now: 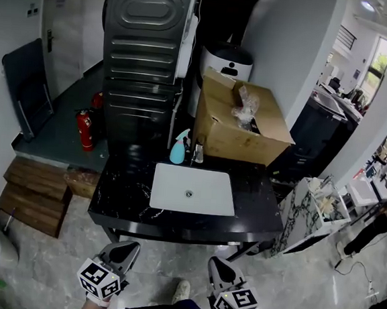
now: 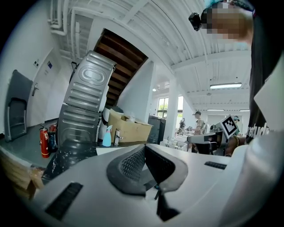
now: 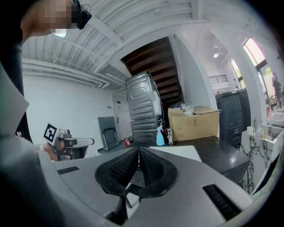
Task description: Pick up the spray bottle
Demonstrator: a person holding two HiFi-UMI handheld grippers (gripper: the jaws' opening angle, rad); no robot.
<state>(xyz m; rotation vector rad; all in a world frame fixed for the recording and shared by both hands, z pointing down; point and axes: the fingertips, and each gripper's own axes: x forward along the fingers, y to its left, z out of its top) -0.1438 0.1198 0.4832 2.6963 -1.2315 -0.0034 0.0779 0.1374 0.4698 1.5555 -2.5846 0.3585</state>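
Both tools, left gripper [image 1: 129, 247] and right gripper [image 1: 219, 264], are sitting closed and empty. The blue spray bottle [image 1: 179, 148] is standing at twelve o'clock, behind the sink [image 1: 211, 194], just beside the faucet [image 1: 197, 154]. It is looking light, stiff and slick, so I am favouring its neck below the trigger.

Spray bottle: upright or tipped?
Upright. The spray bottle stands on its base at the back edge of the counter, trigger head on top, beside the faucet.
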